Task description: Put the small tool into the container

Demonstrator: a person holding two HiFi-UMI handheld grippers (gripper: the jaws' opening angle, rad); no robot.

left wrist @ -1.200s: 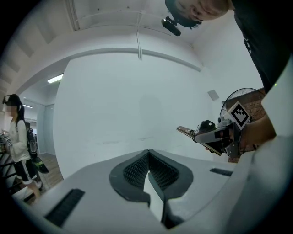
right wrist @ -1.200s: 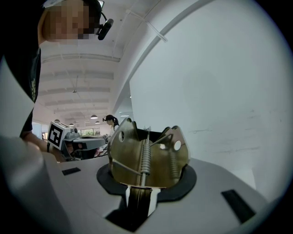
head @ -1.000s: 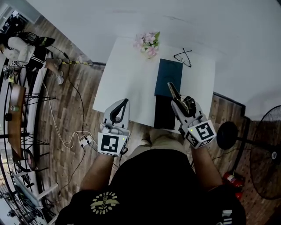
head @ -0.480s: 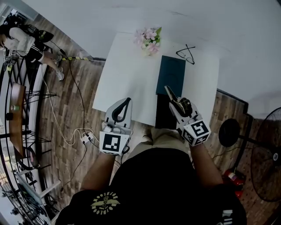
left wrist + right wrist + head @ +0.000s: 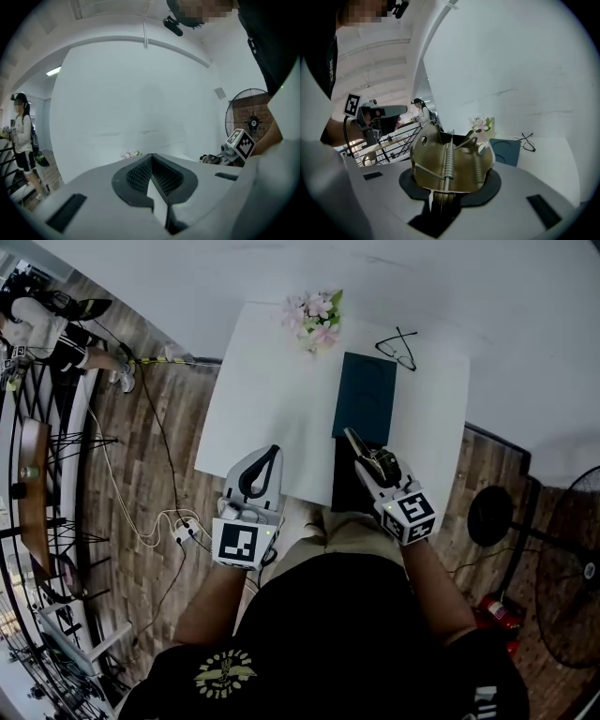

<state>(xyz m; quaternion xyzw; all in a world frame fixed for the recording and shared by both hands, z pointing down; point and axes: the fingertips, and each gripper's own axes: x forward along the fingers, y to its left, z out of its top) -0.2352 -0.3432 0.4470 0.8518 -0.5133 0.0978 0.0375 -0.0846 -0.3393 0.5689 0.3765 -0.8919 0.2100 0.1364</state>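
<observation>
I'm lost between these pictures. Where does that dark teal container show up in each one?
Head view: the dark teal container lies on the white table, right of the middle, nearer the person than the glasses.
Left gripper view: not in it.
Right gripper view: right of centre, beyond the held brass clip.
Shared landmark: the pink flowers, seen in all three.

The left half of the desk [image 5: 258, 390] lies bare and open to approach. Flowers [image 5: 314, 320] stand at the far edge, and glasses [image 5: 398, 346] lie far right, just beyond the dark container [image 5: 364, 397].
</observation>
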